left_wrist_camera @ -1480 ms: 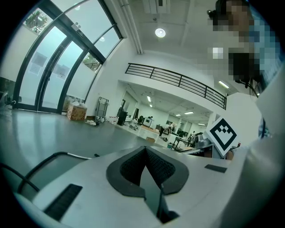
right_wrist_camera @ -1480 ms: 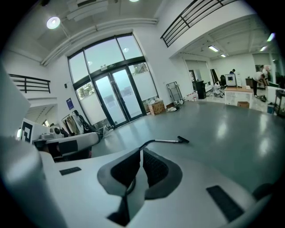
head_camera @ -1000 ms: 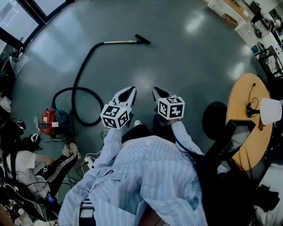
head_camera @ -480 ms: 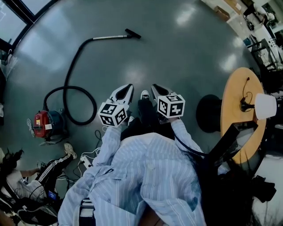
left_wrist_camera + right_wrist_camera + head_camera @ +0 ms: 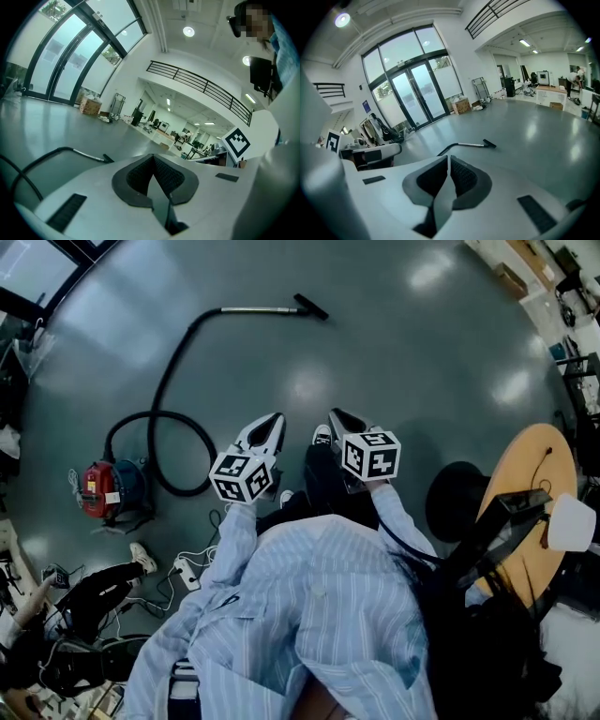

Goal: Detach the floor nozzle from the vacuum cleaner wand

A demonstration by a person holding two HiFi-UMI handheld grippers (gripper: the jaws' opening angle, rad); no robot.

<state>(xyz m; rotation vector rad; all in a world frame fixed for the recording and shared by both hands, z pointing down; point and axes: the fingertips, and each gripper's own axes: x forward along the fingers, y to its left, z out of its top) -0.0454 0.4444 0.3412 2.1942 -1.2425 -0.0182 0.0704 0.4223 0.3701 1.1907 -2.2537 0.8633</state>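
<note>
Holding the left gripper (image 5: 274, 420) and the right gripper (image 5: 335, 415) side by side above the grey floor (image 5: 422, 362), tips angling slightly downward, striped blue sleeves (image 5: 234, 535) trailing behind. Pressing the left jaws together on nothing, pads meeting. Pressing the right jaws together likewise, nothing between them. Facing the black floor nozzle (image 5: 311, 307), lying flat on the floor well ahead of both grippers, touching neither, sitting on the end of the metal wand (image 5: 258, 309). Tracing the black hose (image 5: 173, 381) curving from the wand back in a loop to the red canister vacuum (image 5: 103, 491) toward the floor's left side. Standing beside a round wooden table (image 5: 511, 465) at the right, with what is possibly a white power strip (image 5: 187, 575) lying among cables near the canister.
</note>
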